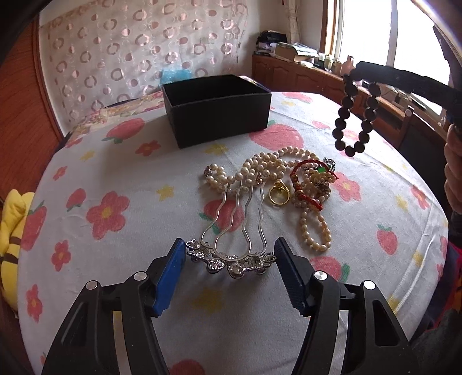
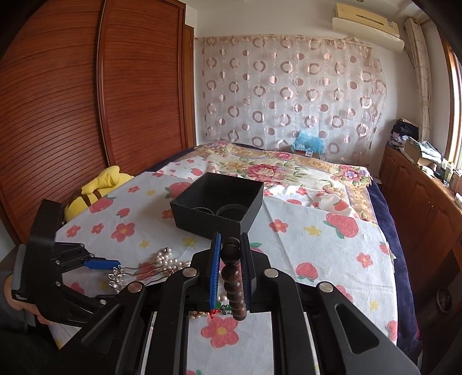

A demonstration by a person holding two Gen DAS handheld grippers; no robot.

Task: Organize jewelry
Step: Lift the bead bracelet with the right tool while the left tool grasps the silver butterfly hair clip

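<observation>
On the floral sheet [image 1: 121, 184], a black box [image 2: 215, 207] holds two rings (dim inside).

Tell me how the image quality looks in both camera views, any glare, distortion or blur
Left wrist view: window blown out white, so the dark bead bracelet is backlit; strong fisheye bulges the floral cloth; silver hair comb sharp. Right wrist view: even daylight, wardrobe slats bow outward, dark corners, bracelet close but readable.

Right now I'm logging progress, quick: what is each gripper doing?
Left gripper: around the silver hair comb; contact cannot be told.
Right gripper: shut on the dark bead bracelet.
</observation>
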